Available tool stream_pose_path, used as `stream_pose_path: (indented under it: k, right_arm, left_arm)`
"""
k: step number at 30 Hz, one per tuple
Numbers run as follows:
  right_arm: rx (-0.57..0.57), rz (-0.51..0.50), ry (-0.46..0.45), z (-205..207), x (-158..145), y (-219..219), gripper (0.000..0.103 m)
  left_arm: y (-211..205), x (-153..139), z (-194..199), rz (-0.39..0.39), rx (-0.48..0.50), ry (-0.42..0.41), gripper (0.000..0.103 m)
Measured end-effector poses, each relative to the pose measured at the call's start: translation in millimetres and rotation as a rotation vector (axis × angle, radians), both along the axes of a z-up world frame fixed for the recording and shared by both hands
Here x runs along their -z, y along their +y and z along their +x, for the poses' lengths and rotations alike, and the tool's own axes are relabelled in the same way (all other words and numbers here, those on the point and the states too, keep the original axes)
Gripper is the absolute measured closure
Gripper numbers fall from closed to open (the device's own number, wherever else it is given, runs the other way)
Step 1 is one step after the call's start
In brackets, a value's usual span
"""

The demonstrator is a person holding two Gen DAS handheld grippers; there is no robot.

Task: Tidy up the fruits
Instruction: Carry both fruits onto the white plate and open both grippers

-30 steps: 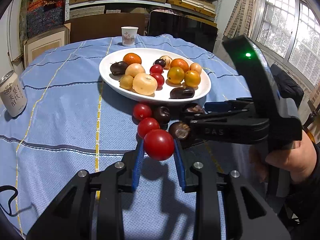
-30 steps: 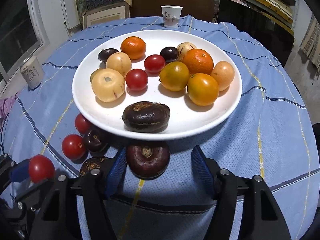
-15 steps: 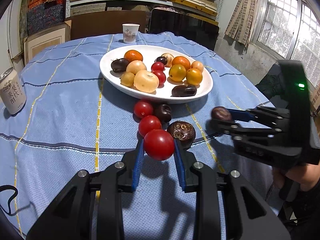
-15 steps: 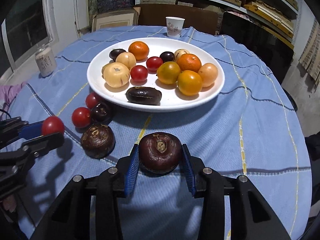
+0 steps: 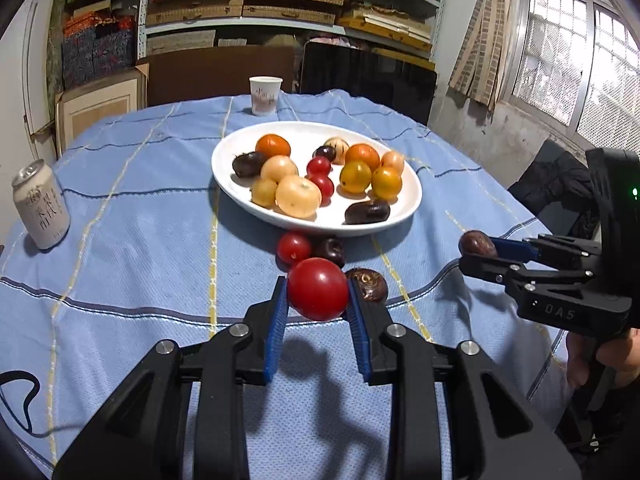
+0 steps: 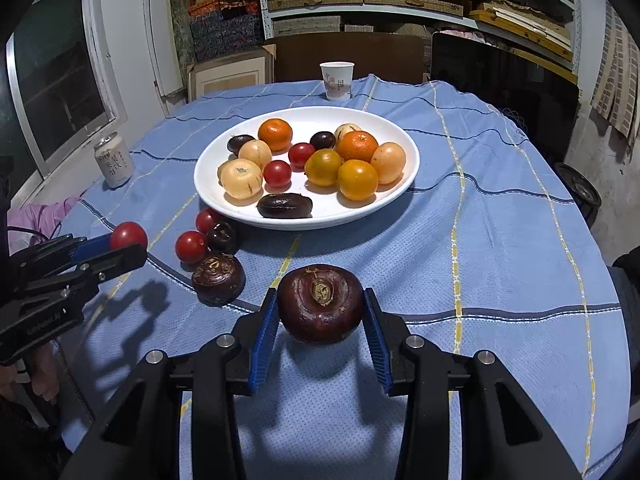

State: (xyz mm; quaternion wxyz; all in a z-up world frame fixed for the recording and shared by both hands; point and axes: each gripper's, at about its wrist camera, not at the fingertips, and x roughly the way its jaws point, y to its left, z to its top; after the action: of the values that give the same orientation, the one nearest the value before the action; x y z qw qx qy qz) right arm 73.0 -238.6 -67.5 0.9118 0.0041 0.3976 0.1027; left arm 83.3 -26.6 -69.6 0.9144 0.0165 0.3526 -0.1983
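Note:
My left gripper [image 5: 317, 285] is shut on a red tomato [image 5: 318, 294], held just above the blue cloth. My right gripper [image 6: 320, 295] is shut on a dark brown water chestnut [image 6: 320, 308], also lifted off the cloth; the left wrist view shows it at the right [image 5: 478, 245]. Beyond both stands a white plate [image 6: 402, 138] with several oranges, pale fruits, small tomatoes and dark fruits. In front of the plate on the cloth lie two tomatoes [image 6: 191, 246], a small dark fruit [image 6: 222, 236] and another water chestnut [image 6: 218, 278].
A drink can [image 5: 40, 210] stands at the table's left edge. A paper cup [image 5: 265, 95] stands at the far edge behind the plate. Shelves of boxes fill the back wall. A dark chair [image 5: 560, 184] is off the table's right side.
My right gripper closed on the water chestnut just below the plate, lifted it and drew back from the plate. My left gripper kept its hold on the tomato and hardly moved.

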Motion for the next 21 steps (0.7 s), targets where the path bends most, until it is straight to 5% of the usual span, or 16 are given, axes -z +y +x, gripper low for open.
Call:
stream_pose_path:
  k: [11,16,21]
  right_arm:
    - [-0.038,0.028,-0.079,20,-45,-8,0.061]
    - [-0.055,0.040,-0.083,71,-76,-5,0.061]
    - [-0.043,0.032,-0.017,139,-72,1,0.061]
  left_arm:
    - [-13,-33,25,0.078,0.015,-0.063,0.075]
    - [-28,-45,69,0.098,0.022,-0.069,0.075]
    - [-45,-40,129,0.087,0.011,-0.015,0.074]
